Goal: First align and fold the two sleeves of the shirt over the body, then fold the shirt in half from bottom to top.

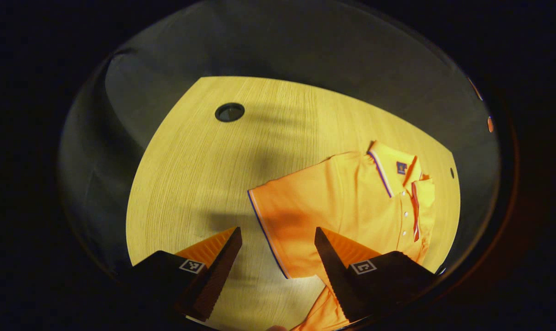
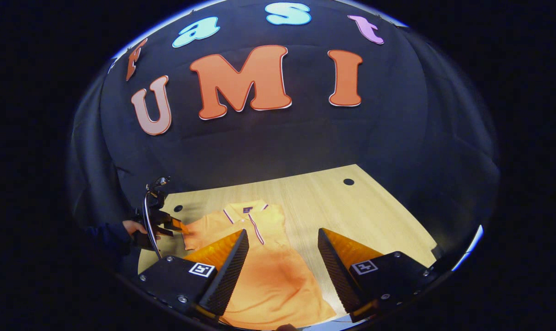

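L gripper (image 1: pixel 278 241) was held with jaws apart, nothing clamped, over the sleeve (image 1: pixel 282 220) hem at lower centre of the left gripper view. R gripper (image 2: pixel 282 243) likewise hung agape above the shirt (image 2: pixel 273 276), lying flat on the table (image 2: pixel 374 207), lower centre. Sleeve-fold step was judged barely begun; next, the hem needs pinching and carrying inward over the body.
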{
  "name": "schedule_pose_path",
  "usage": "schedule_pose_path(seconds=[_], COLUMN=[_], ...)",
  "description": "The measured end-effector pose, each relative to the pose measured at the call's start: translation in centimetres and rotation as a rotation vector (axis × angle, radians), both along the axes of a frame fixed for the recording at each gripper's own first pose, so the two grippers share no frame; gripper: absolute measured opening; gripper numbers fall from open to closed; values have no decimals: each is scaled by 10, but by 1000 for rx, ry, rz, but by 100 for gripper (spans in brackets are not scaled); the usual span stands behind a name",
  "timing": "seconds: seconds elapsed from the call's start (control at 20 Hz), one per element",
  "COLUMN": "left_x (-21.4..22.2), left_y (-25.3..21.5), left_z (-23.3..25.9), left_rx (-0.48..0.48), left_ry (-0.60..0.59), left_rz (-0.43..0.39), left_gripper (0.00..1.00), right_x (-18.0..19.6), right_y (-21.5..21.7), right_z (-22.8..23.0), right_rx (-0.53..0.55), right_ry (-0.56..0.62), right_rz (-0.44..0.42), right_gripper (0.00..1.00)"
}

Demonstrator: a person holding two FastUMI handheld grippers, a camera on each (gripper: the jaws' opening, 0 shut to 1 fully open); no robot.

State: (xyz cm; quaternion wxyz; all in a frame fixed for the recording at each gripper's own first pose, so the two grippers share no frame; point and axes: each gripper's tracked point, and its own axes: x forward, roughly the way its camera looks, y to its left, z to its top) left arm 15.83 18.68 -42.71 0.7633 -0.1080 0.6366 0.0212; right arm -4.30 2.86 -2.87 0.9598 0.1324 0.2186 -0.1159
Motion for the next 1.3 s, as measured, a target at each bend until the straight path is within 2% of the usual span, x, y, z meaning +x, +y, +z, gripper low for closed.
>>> schedule_pose_path(seconds=[0.2, 0.35, 0.45, 0.55, 0.6, 0.75, 0.8, 0.85, 0.9, 1.3], left_x=[-2, 2, 7, 6, 8, 9, 13, 16, 18, 53], left_y=[2, 3, -2, -6, -10, -18, -18, -22, -26, -76], left_z=[-20, -30, -31, -27, -29, -29, -22, -17, -9, 58], left_rx=[58, 97, 86, 72, 63, 22, 18, 1, -17, -13], left_ry=[74, 96, 90, 90, 85, 57, 34, 12, -17, -199], left_rz=[-35, -69, -92, -114, -124, -129, -117, -118, -131, -327], left_gripper=[98, 97, 97, 81, 78, 12, 14, 6, 6, 6], right_x=[-14, -18, -22, -25, -25, -29, -31, -32, -31, -30], right_y=[-9, -5, -9, -12, -12, -17, -18, -21, -23, -38], right_z=[-5, -5, -7, -10, -10, -16, -16, -16, -18, -18], right_rx=[8, 11, -7, -11, -4, 11, 13, 15, 16, 31], right_ry=[9, 13, 23, 31, 31, 39, 37, 38, 36, 17], right_rz=[-38, -31, -35, -47, -51, -64, -64, -67, -66, -48], right_gripper=[93, 93, 93, 93, 93, 93, 93, 93, 93, 93])
